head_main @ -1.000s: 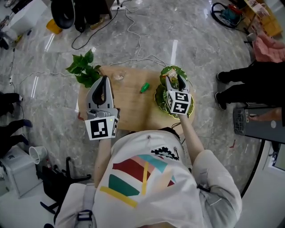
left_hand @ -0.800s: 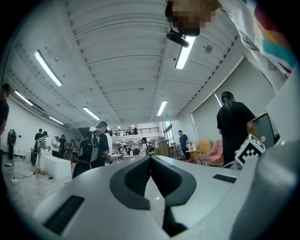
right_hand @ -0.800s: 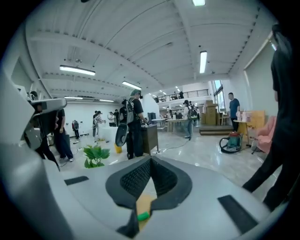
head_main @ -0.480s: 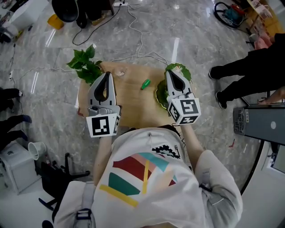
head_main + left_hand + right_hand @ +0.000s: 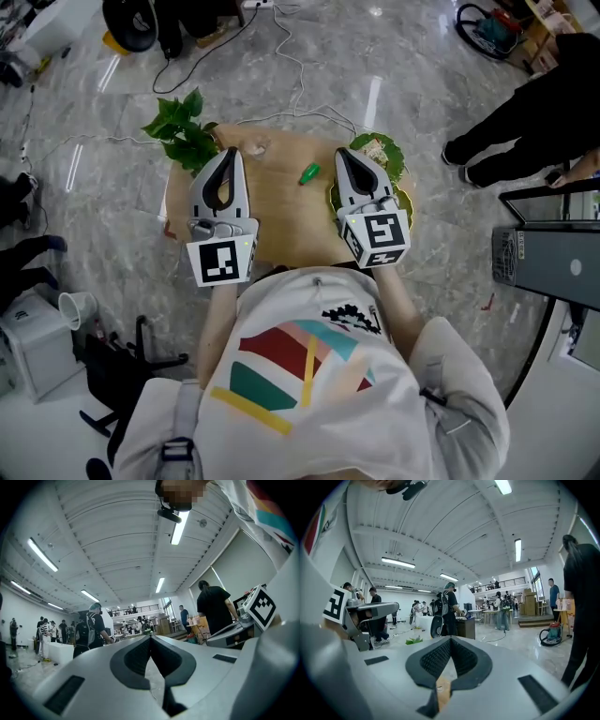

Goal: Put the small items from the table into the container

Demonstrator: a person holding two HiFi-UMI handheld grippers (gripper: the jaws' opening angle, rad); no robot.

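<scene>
Grey marble floor lies all around a small wooden table (image 5: 281, 220), and a leafy plant (image 5: 180, 139) stands at the table corner far from the container. The container (image 5: 403, 199) is a green dish in the form of a leaf, at the right edge of the table. A pale item (image 5: 378, 148) already lies in its far part.

Just beside the container, on its left, a small green item (image 5: 307, 174) rests on the bare wood. It is short and bright green, with one end narrower; it looks light and easy to pinch. Farther from the container on the same side there is a small pale thing (image 5: 253, 148), too faint to identify.

The right gripper (image 5: 341, 152) hangs over the near left part of the container with its jaws pressed together and nothing between them. The left gripper (image 5: 228, 150) is well apart from the container, above the left part of the table, with its jaws also together and empty.

I judge that one delivery is finished and the next pick is starting. The next move calls for opening the right jaws, moving left from the container and going down around the green item.
</scene>
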